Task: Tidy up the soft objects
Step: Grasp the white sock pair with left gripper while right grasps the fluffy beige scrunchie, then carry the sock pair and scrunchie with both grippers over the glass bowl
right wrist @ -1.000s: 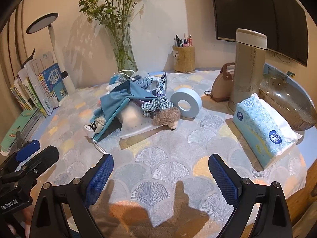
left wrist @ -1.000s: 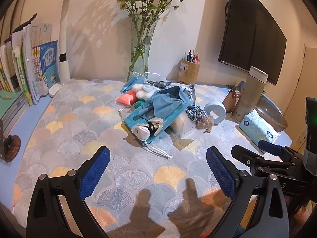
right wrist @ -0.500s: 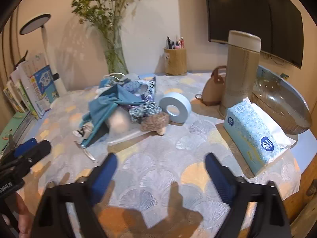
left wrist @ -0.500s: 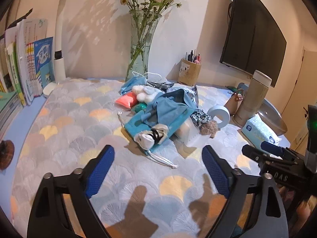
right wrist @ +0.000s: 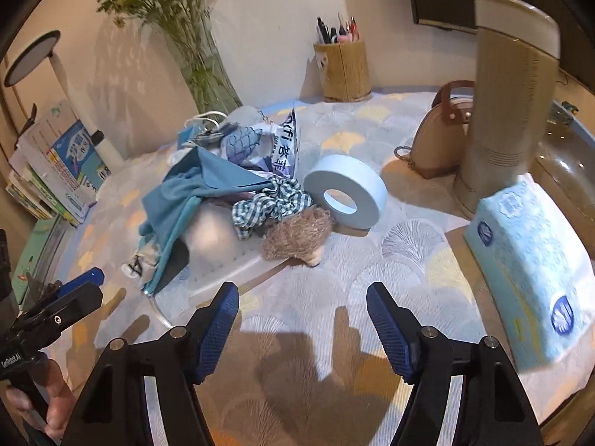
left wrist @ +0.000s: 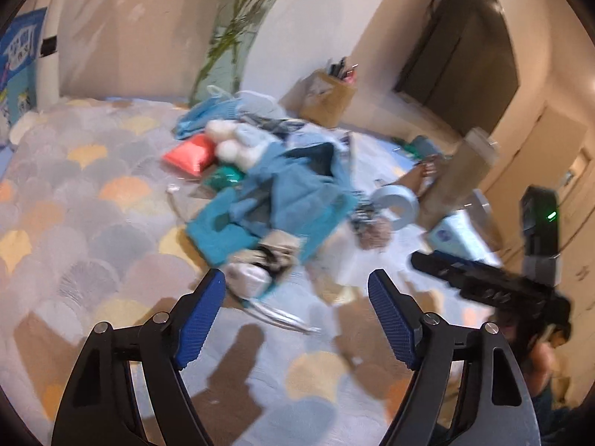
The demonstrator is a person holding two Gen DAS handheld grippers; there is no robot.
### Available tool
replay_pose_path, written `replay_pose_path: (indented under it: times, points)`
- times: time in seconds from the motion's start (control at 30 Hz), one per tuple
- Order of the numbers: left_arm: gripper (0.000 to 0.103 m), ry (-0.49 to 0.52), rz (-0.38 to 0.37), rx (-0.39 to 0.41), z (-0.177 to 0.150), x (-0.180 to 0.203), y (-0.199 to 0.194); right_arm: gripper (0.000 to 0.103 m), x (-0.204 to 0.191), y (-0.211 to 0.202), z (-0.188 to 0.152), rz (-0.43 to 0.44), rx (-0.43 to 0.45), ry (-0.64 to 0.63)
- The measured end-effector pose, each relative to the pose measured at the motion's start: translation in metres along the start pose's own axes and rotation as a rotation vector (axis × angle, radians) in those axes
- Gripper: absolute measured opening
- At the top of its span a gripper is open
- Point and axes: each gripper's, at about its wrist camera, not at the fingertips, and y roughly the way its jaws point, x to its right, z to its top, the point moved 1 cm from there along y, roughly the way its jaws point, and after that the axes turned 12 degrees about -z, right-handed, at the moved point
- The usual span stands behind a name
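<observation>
We note both views sit closer to the pile of soft things (right wrist: 223,193) than a sec ago; it now fills mid-frame in each. Left view is motion-blurred.

L gripper (left wrist: 297,319): jaws closing, narrower than before, nothing between the pads, still released. Its tips are just short of the small white sneaker (left wrist: 253,271) at the near edge of the teal cloth (left wrist: 290,200), centre frame. Red pouch (left wrist: 191,154) and white plush (left wrist: 232,145) lie upper left of the cloth.

R gripper (right wrist: 302,319): jaws closing too, gap smaller than earlier, empty, over bare patterned tablecloth (right wrist: 390,260) at lower centre. Brown fuzzy toy (right wrist: 297,232) lies just above the tips, touching the checked scrunchie (right wrist: 271,204) and beside the tape roll (right wrist: 346,197). Tissue pack (right wrist: 531,278) now at right edge, tall flask (right wrist: 509,93) upper right.

L gripper (right wrist: 55,316) shows lower left in the right view, a hand (right wrist: 44,405) under it.
</observation>
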Motion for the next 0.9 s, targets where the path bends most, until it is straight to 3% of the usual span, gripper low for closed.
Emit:
replay_pose_path:
  times: [0.23,0.37,0.63,0.73,0.9]
  points:
    - [0.078,0.014,0.081,-0.043,0.004,-0.006,0.020,0.071,0.001,0.027,0.021,0.028,-0.047,0.027]
    - [0.059,-0.007,0.095,-0.080,0.006,-0.011,0.036,0.071,0.001,0.041,0.028,0.047,-0.075,0.039]
    - [0.048,-0.023,0.104,-0.100,0.003,-0.018,0.048,0.070,-0.001,0.068,0.035,0.090,-0.121,0.065]
    - [0.043,-0.012,0.109,-0.086,0.003,-0.015,0.046,0.044,-0.001,0.070,0.037,0.098,-0.109,0.077]
    - [0.042,0.014,0.121,-0.044,0.003,-0.005,0.036,0.042,0.003,0.059,0.034,0.134,-0.085,0.089]
